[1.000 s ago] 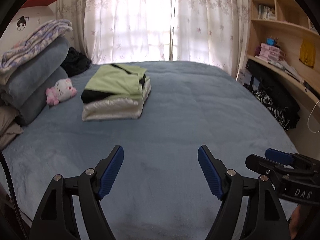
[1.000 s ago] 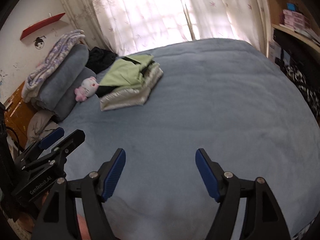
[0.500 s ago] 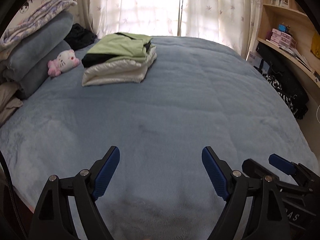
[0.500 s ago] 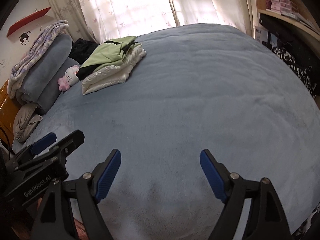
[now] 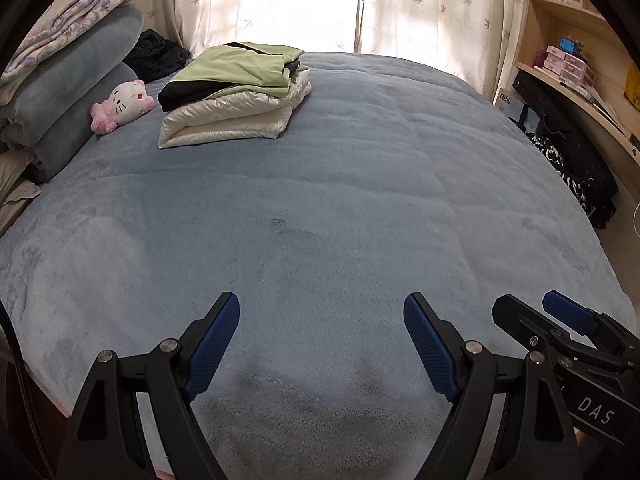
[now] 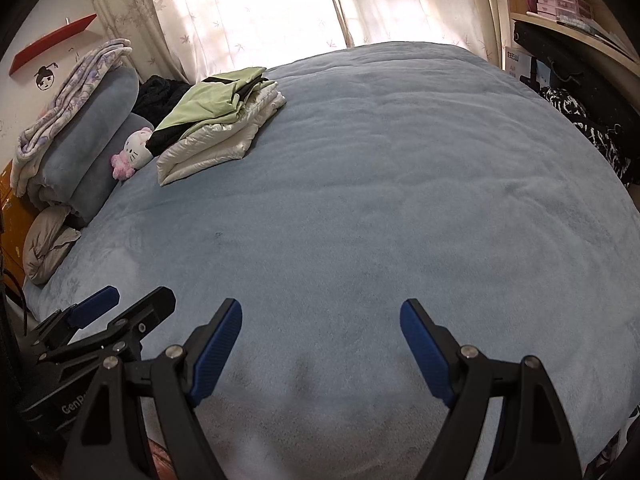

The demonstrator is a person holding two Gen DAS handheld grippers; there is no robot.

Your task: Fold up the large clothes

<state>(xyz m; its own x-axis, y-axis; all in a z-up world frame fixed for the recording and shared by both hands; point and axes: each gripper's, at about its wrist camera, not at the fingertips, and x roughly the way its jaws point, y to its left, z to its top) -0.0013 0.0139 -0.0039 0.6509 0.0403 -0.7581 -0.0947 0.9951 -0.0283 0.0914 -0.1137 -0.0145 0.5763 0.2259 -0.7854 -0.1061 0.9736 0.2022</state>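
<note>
**Over the near edge of the bed, both grippers wide and empty**

Over the near edge of the bed, the left gripper and the right gripper hover side by side, angled down at the blue cover. Each has its jaws spread wide with nothing but bare cover between the blue pads. Neither holds anything.

The task's clothes sit far across the bed, toward its window end: a folded stack, a green garment lying on top of a white padded one. It already looks neatly folded. Just beside the stack, toward the pillows, lies a plush toy; behind it, a dark bundle rests against the curtain. No unfolded garment lies on the open middle of the bed.

Risks from here, as I judge them:
- With nothing to grab nearby, closing now would pinch the cover and drag it, rucking the folding surface.
- The two grippers are close together; a careless swing could knock one into the other.
- Reaching for the dark bundle means passing over the stack, and a low pass could snag the green layer and undo the fold.
- The white garment looks slick, so any nudge may slide the stack apart.
</note>
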